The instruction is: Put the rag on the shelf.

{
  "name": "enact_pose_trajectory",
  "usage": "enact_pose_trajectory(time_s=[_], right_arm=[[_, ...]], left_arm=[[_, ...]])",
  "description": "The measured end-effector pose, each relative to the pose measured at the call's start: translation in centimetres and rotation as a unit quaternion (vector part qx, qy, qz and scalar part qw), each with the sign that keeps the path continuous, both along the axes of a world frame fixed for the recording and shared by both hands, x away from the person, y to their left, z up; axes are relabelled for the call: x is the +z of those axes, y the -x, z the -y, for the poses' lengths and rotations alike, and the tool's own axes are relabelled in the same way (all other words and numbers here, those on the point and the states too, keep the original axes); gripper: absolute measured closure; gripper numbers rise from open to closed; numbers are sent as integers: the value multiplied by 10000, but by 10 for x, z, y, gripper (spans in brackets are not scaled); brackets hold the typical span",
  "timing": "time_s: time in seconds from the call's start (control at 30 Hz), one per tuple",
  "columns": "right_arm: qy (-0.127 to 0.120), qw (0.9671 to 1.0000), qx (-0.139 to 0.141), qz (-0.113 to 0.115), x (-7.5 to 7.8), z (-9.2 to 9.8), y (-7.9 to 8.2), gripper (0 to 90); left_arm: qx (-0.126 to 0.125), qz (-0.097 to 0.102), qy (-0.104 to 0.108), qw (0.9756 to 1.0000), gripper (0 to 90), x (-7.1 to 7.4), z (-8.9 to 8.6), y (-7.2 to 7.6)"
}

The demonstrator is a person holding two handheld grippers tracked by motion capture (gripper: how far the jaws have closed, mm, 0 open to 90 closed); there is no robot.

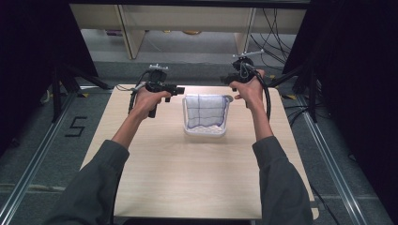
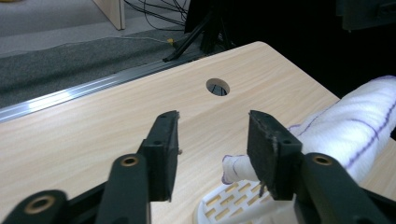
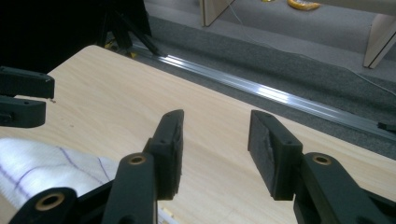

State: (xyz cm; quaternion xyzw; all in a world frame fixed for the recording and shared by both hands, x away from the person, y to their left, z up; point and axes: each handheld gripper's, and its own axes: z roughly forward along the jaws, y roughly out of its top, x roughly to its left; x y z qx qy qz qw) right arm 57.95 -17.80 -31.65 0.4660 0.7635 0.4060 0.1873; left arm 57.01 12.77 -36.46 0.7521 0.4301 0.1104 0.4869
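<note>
The left tongs point(image 2: 212, 140) are standing open with nothing between the jaws, only bare wood showing through the gap. A corner of the white cloth point(image 2: 359, 126) is poking out just beside the right-hand jaw in the left gripper view, not pressed by either pad. The right tongs point(image 3: 215, 144) are likewise gaping, empty, with the cloth lying off to their lower left.

From the high view, the left tongs point(image 1: 176, 89) and right tongs point(image 1: 226, 80) are flanking the white basket point(image 1: 205, 132), one at each upper corner, close to its rim. The cloth point(image 1: 205, 110), checked with thin purple lines, is draping over the basket's far rim and down its inside.

The basket is sitting near the far edge of the surface point(image 1: 187, 173), roughly centred. The near half of the wood is lying bare between the person's sleeves. A round cable hole point(image 2: 217, 87) is sitting near the far corner.
</note>
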Motion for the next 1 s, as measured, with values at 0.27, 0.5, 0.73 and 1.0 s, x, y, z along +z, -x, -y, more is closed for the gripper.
enact_pose_trajectory(time_s=[0.27, 0.5, 0.73, 1.0], right_arm=[[103, 9997, 208, 13, 2, -3, 19, 505], [128, 9988, 430, 185, 4, -4, 36, 471], [144, 9978, 615, 222, 5, -4, 55, 464], [144, 9969, 739, 240, 1, -2, 69, 457]], left_arm=[[132, -154, 66, 9998, 408, -5, -15, 11], [64, -109, 54, 9999, 370, -9, -19, 26], [-123, -74, -8, 9999, 347, -11, -20, 45], [-215, 42, 0, 9998, 341, -5, -20, 58]])
